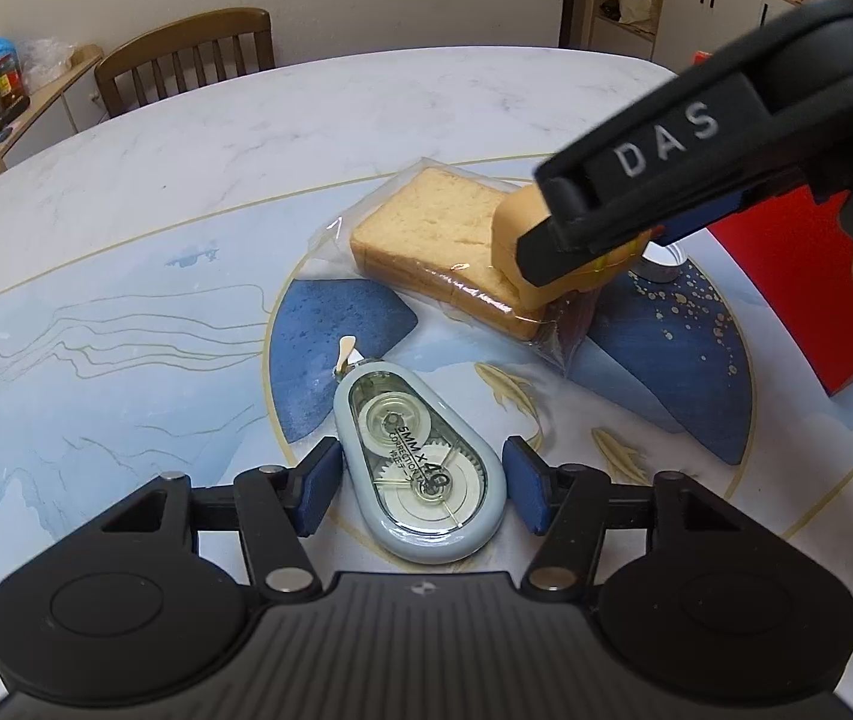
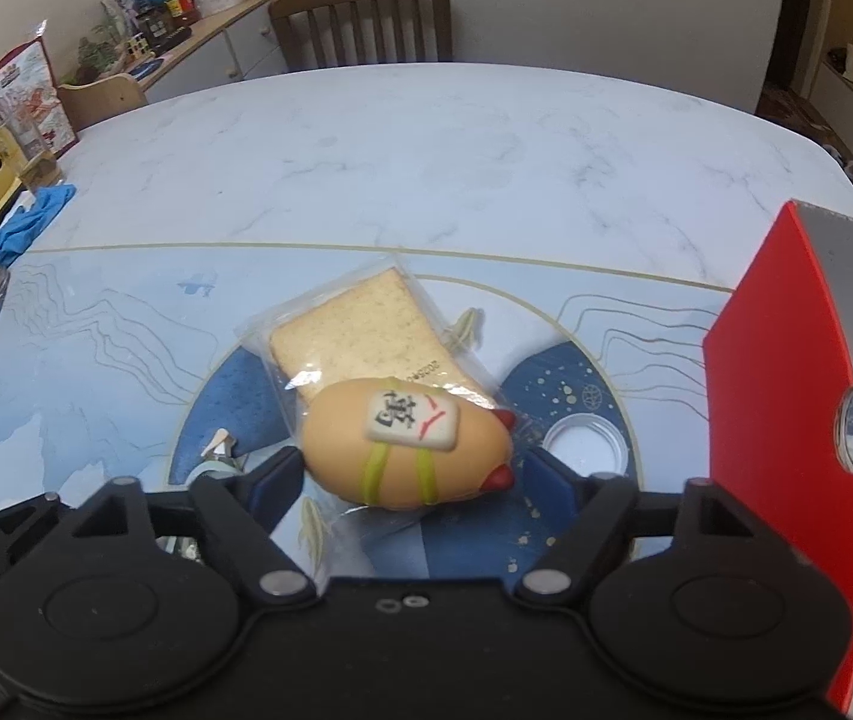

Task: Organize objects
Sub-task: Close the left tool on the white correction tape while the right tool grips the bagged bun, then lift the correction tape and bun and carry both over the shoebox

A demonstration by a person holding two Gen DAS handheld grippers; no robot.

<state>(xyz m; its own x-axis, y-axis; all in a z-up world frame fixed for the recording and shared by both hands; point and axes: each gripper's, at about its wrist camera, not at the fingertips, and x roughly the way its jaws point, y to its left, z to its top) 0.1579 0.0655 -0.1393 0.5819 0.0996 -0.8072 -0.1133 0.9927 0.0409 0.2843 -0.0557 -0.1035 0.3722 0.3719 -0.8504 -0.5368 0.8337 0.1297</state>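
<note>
A grey-blue correction tape dispenser [image 1: 420,474] lies flat on the table between the blue pads of my left gripper [image 1: 420,483]. The pads stand close at its two sides, a thin gap showing on the left. A peach egg-shaped toy [image 2: 402,450] with a mahjong tile, green stripes and red tips rests on the near edge of a bagged bread slice [image 2: 354,330]. My right gripper [image 2: 411,474] straddles the toy, its pads just off both ends. In the left wrist view one black finger [image 1: 636,180] of the right gripper crosses over the toy [image 1: 516,240].
A red box [image 2: 786,408] stands open at the right with items inside. A round clear lid [image 2: 585,441] lies beside the toy. Blue cloth [image 2: 30,219] and clutter sit at the left table edge. A wooden chair [image 2: 366,18] stands behind the table [image 2: 426,150].
</note>
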